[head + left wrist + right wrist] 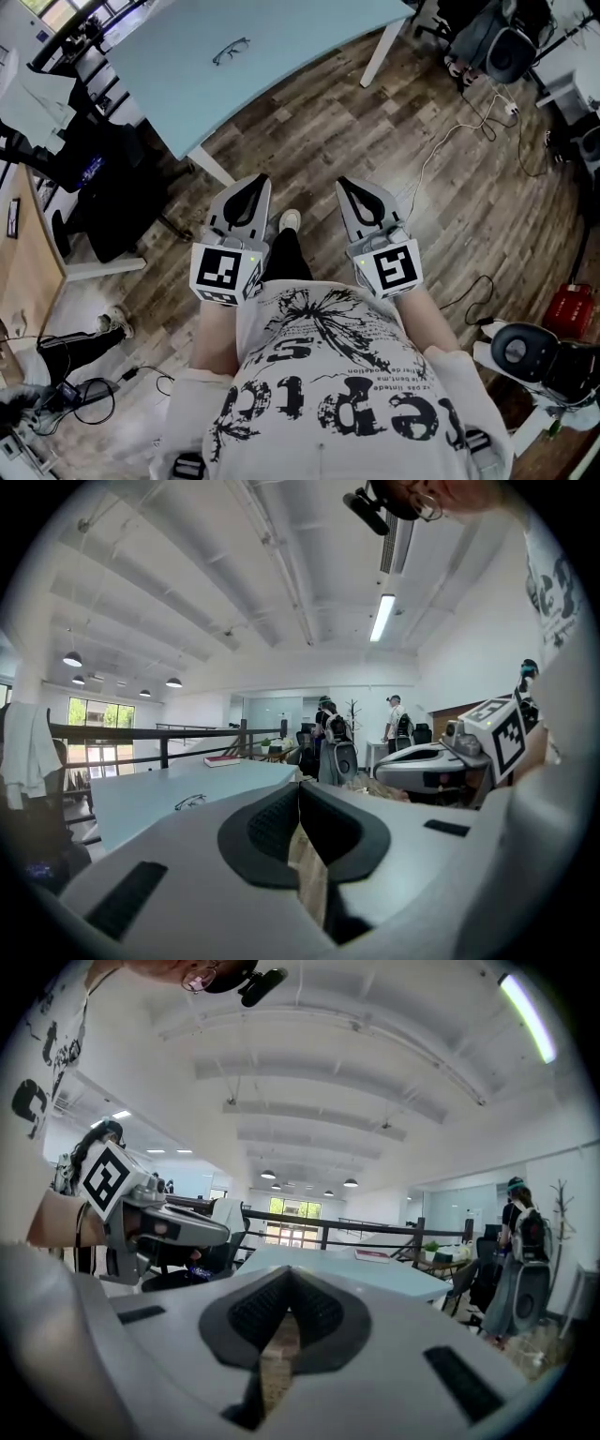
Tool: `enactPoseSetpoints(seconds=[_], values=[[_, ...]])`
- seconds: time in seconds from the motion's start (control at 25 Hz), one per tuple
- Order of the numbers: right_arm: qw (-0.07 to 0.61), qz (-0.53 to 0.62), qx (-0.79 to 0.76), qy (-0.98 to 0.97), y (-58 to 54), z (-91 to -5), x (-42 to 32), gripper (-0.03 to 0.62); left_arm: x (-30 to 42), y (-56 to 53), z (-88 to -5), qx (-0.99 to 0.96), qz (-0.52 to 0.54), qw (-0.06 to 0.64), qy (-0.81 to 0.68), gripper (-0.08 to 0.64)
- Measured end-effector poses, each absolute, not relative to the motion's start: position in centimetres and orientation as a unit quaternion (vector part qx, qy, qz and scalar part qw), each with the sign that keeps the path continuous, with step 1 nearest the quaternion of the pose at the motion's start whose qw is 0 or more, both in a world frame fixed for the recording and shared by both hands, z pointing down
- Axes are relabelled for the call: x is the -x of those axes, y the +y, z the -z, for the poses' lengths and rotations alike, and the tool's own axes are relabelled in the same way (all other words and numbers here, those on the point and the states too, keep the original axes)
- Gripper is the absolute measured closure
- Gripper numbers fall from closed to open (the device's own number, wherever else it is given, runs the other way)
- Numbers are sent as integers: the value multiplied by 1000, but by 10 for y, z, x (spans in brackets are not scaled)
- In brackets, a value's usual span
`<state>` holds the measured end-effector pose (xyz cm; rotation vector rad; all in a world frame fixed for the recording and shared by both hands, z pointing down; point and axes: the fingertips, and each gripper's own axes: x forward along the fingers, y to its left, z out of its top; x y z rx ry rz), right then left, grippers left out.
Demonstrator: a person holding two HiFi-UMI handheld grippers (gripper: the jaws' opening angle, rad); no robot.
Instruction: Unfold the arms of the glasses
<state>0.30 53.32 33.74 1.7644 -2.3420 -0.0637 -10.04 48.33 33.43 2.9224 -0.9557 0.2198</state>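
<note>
pale blue desk (309, 47) carries the glasses (231, 50), well apart from the person, so this looks like the approach with nothing touched yet: the left hand-held gripper (246, 187) and the right hand-held gripper (364, 192) hang at the waist, jaws pressed together and empty. next they must reach the desk and open, one to steady the frame, the other to swing an arm out. the glasses are too small to tell how their arms lie.
</note>
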Motion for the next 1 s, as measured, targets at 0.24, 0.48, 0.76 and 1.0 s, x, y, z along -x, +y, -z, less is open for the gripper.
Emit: enactPoseSetpoints(seconds=[0.24,0.48,0.76,1.0], values=[[108,19,-594,-797,397,-325,-18,581,86,348,-323,-946,-69,29,-314,541],[108,18,-581,-806,280,-315,-28,581,70,241,-311,-947,-70,26,-312,541],[114,15,-543,-832,187,-325,-36,581,66,163,-323,-931,-88,36,-353,541],[106,1,-490,-865,100,-340,-52,581,63,94,-334,-900,-93,44,-423,541]])
